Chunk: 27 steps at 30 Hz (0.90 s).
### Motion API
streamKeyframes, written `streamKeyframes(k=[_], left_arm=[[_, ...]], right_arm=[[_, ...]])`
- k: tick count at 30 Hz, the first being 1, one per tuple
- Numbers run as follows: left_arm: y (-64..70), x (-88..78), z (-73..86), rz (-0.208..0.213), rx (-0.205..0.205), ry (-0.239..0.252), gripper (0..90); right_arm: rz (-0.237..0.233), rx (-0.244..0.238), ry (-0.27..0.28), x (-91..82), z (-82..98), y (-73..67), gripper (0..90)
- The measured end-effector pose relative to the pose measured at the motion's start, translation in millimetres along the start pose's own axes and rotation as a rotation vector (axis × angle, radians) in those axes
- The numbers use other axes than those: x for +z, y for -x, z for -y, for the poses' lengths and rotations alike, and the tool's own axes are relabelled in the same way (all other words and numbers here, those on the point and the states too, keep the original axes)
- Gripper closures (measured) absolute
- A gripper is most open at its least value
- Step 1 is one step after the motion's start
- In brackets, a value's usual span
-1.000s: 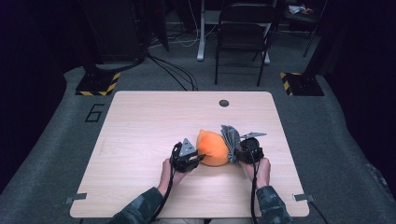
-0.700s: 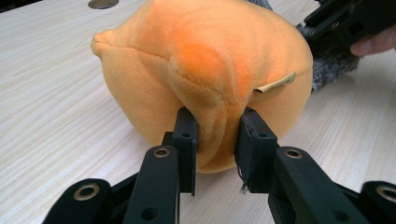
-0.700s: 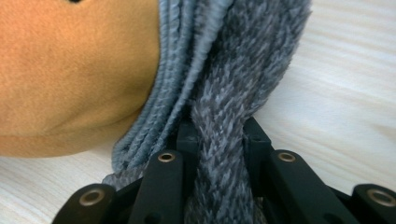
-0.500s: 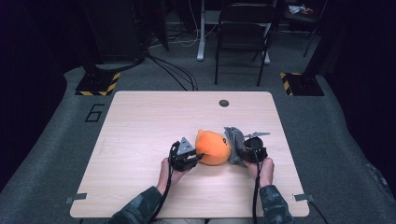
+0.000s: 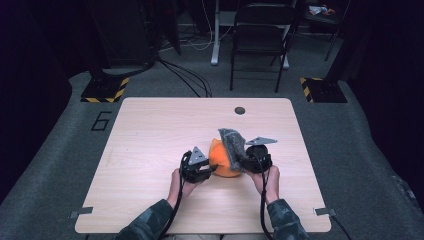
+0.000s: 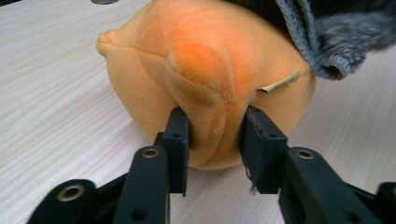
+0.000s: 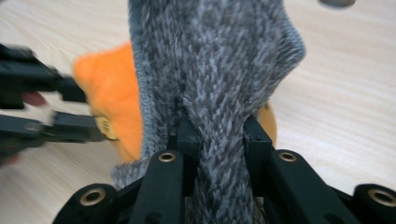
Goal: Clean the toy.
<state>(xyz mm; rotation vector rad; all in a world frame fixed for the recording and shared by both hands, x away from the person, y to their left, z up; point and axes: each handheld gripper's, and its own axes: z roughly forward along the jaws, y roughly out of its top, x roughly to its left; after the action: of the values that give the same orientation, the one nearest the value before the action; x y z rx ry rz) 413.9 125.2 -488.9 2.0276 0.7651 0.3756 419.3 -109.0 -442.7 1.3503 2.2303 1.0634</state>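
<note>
We see two hand-held grippers at work on an orange plush toy (image 5: 222,161) that sits on the wooden table (image 5: 150,140), on the person's side of the small dark round inset (image 5: 240,110) near the far edge; everything else we place from the toy. The left gripper (image 5: 206,170) comes at the toy's left flank; in the left gripper view its jaws (image 6: 217,140) straddle a soft bulge of the orange fabric, the left pad pressed into the plush and the right pad touching or just beside it, and the jaws have just been opening with the bulge between them; a small tan label (image 6: 280,83) sticks out of the toy's right seam in that view. The right gripper (image 5: 239,159) sits at the toy's right flank; in the right gripper view its jaws (image 7: 219,140) are clamped tight on a fold of grey knitted cloth (image 7: 215,70), which rises from the pads and drapes over the toy's top and right side; in the high view the grey cloth (image 5: 231,142) stands up above the toy's far right shoulder. Both hands come in from the table's near edge behind the toy; a folding chair (image 5: 262,40) stands on the floor well beyond it.
</note>
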Motion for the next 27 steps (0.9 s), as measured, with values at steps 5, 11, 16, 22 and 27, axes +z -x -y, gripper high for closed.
streamKeyframes(k=[5, 11, 16, 22, 27], left_arm=[[5.4, -3.9, 0.4, -0.028, 0.026, -0.008, 44.9], [14.1, 4.0, 4.3, -0.048, 0.078, -0.024, 38.9], [17.2, 8.9, 7.6, -0.070, 0.082, -0.002, 51.4], [16.7, 8.9, 8.1, -0.073, 0.083, -0.006, 65.7], [17.0, 7.8, 7.2, -0.072, 0.079, -0.014, 65.9]], right_arm=[[-0.016, 0.000, -0.011, 3.2, 1.8, 4.4, 72.2], [-0.019, 0.000, -0.011, 3.9, 2.8, 6.6, 67.0], [0.003, -0.010, -0.016, 5.1, 4.7, 6.6, 59.0], [-0.019, 0.047, -0.011, 9.5, 9.0, 15.4, 47.6], [-0.016, 0.031, -0.010, 8.2, 9.0, 11.7, 54.8]])
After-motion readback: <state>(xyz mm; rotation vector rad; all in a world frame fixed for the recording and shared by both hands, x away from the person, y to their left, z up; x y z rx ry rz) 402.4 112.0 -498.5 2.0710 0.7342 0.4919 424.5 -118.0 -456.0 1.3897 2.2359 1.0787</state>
